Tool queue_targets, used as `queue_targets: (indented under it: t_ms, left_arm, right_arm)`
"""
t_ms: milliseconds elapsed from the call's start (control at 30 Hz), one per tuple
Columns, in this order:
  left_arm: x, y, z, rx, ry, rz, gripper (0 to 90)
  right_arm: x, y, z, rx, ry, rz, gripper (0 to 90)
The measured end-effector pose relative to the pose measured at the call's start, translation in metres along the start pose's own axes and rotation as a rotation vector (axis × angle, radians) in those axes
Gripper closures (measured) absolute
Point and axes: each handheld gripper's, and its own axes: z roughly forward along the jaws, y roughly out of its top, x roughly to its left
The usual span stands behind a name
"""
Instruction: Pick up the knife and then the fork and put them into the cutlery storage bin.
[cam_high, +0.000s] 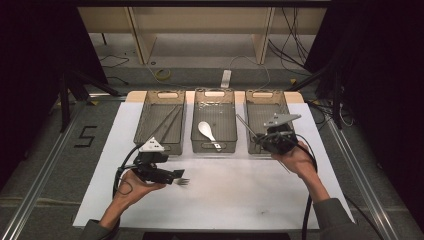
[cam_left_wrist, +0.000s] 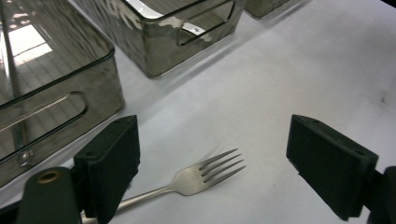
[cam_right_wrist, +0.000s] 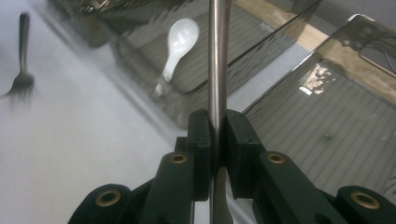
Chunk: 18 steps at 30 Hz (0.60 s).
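We see three smoky transparent plastic bins in a row on the white sheet: the left bin (cam_high: 160, 122) holds thin metal chopsticks (cam_high: 171, 121), the middle bin (cam_high: 214, 127) a white ceramic spoon (cam_high: 205, 130), and over the right bin (cam_high: 264, 120) our right gripper (cam_right_wrist: 217, 135) pinches a slim metal utensil handle (cam_right_wrist: 218, 51). Our left gripper (cam_left_wrist: 212, 158) stands wide apart around a silver metal fork (cam_left_wrist: 196, 179) lying flat on the sheet, untouched

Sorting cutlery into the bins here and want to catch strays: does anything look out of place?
One thing: a fork lies loose on the white table, outside the three bins, between the open left gripper jaws. The white spoon sits in the middle bin; the right gripper holds a metal utensil.
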Motion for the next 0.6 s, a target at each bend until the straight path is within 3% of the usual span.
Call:
queue_targets:
  t_ms: [167,267,600]
  left_arm:
    - [0.005,-0.004,-0.004,-0.027,0.025,-0.017,16.2]
    - [0.008,-0.007,-0.007,-0.022,0.036,-0.017,16.2]
    - [0.012,-0.014,-0.018,-0.083,0.055,-0.041,16.0]
  right_arm:
    - [-0.026,0.020,0.003,-0.006,-0.025,0.084,81.9]
    - [-0.039,0.030,0.007,-0.011,-0.044,0.106,81.9]
    - [-0.080,0.051,0.031,0.025,-0.119,0.217,82.0]
